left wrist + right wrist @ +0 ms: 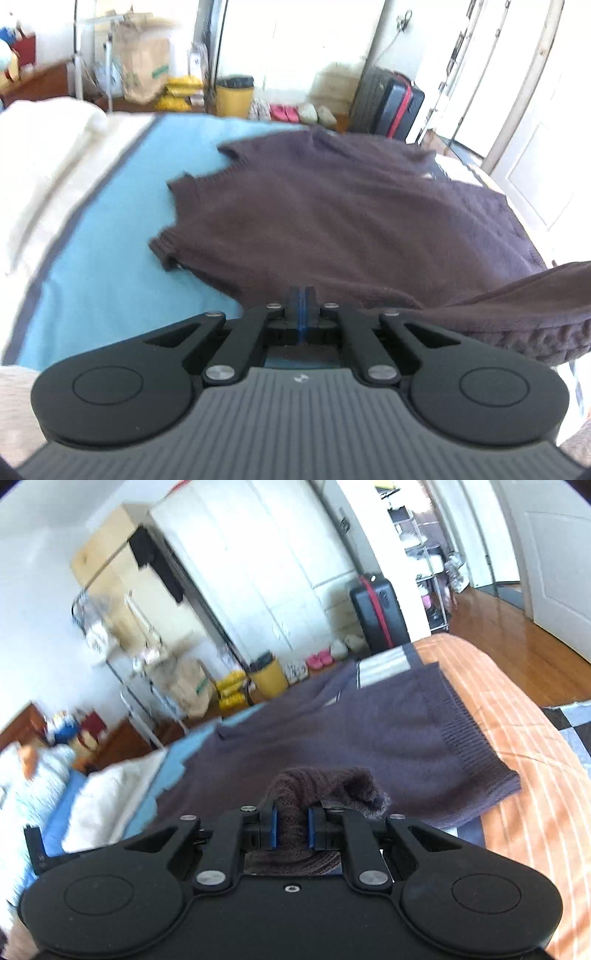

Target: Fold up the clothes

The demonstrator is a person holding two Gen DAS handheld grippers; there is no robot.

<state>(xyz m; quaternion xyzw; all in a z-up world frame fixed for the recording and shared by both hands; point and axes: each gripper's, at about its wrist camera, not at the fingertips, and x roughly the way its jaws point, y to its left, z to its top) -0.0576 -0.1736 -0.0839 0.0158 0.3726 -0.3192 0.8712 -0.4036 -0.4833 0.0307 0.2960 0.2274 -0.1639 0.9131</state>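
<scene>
A bunched fold of the dark brown knitted sweater point(325, 790) is being pinched between the blue pads of the right gripper point(291, 829). The left gripper point(302, 306) is being kept fully shut, seemingly empty. The lifted edge is probably best carried evenly across, kept taut. The sweater is being spread over the blue sheet point(110, 266) on the bed, its long axis running leftward, the ribbed hem point(472, 738) at right.
</scene>
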